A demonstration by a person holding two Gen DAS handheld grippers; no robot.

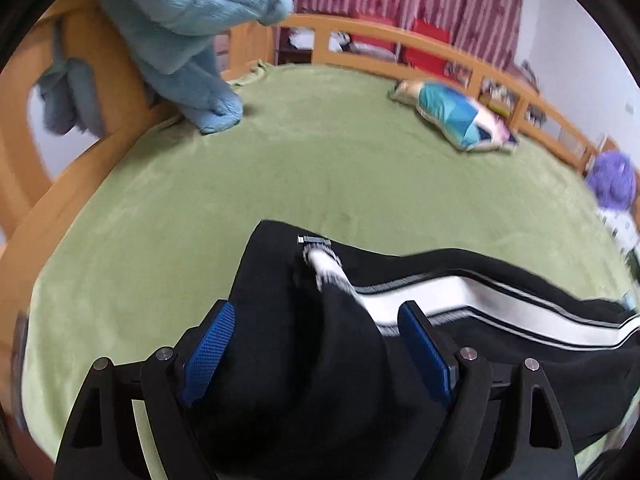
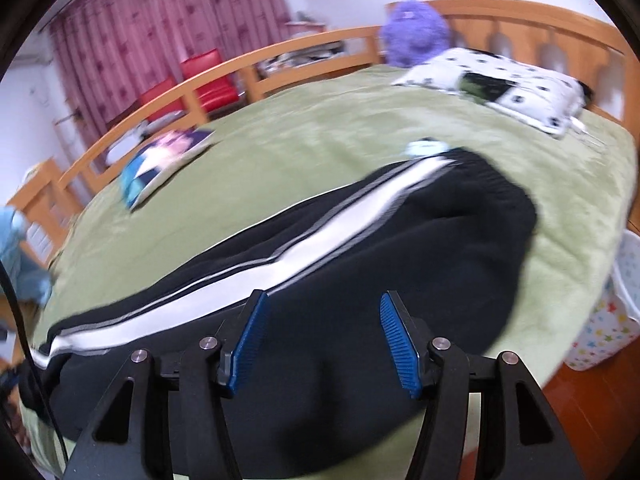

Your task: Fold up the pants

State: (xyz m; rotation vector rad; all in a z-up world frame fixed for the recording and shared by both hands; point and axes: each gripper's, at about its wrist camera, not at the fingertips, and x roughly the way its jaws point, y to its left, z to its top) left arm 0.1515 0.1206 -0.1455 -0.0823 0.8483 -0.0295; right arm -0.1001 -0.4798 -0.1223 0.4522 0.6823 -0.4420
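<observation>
Black pants (image 1: 304, 344) with a white and grey side stripe (image 1: 480, 300) lie stretched across a green bed cover (image 1: 280, 168). My left gripper (image 1: 314, 316) is open, its blue pads over the cuffed leg end, where a small tag shows. In the right wrist view the same pants (image 2: 400, 248) run from lower left up to the waist end at upper right. My right gripper (image 2: 322, 308) is open above the wide black part, holding nothing.
A wooden rail (image 1: 400, 36) rings the bed. A blue plush (image 1: 180, 32) hangs at the far left corner. A colourful pillow (image 1: 452, 116) lies far right; a white spotted pillow (image 2: 504, 84) and a purple plush (image 2: 416, 32) sit by the headboard. A star-patterned basket (image 2: 608, 320) stands beside the bed.
</observation>
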